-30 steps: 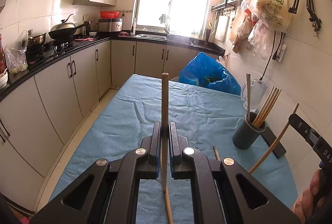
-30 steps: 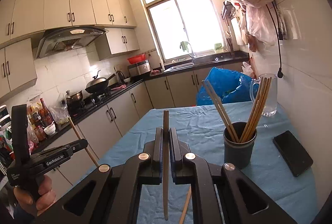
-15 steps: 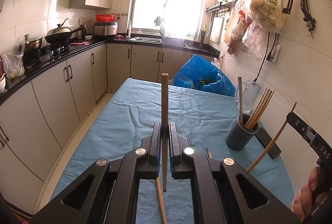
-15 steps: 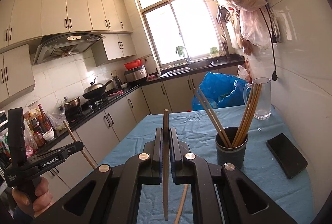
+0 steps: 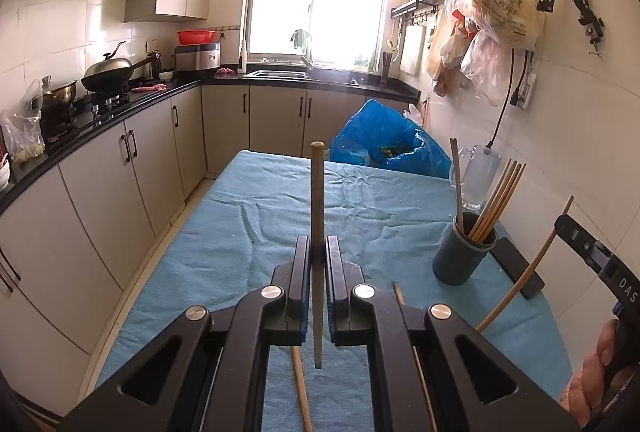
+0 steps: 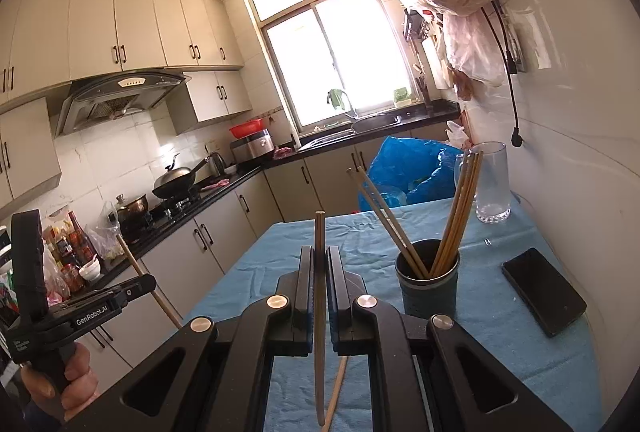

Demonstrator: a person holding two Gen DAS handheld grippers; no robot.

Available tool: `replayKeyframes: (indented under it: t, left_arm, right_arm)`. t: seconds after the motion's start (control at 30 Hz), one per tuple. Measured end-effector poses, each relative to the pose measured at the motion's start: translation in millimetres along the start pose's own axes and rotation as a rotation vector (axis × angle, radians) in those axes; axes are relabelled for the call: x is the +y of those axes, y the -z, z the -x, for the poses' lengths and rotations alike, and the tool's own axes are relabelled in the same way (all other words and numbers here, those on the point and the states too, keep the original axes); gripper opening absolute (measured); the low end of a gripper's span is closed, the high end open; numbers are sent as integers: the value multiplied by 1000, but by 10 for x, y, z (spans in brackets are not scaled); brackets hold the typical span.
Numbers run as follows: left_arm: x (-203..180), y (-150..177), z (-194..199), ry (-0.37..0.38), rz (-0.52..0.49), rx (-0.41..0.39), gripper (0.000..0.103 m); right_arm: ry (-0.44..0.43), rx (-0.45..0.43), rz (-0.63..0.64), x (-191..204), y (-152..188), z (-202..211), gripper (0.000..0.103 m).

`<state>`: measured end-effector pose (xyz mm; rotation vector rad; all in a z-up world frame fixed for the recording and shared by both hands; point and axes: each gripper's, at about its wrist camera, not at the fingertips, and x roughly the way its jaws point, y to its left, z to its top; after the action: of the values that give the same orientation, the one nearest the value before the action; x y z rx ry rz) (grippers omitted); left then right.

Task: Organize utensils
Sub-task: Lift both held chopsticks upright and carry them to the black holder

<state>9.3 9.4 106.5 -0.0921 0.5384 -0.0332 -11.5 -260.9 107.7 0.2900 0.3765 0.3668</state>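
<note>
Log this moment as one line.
left claw: shut on chopstick | right claw: shut on chopstick | holder: chopsticks inside

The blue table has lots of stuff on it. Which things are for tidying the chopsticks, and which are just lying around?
For the job:
- chopstick in the left hand-held gripper
- chopstick in the right hand-held gripper
- dark cup of chopsticks
- loose chopsticks on the cloth

Just lying about:
- black phone
- glass mug
- blue bag
</note>
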Motion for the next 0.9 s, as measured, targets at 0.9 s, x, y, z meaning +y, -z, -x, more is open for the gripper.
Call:
replayKeyframes:
  t: [0.9]
  left_arm:
    - [-461, 7, -38, 14, -89, 27, 6]
  right_arm:
    - [25, -59, -88, -414, 1, 341, 6]
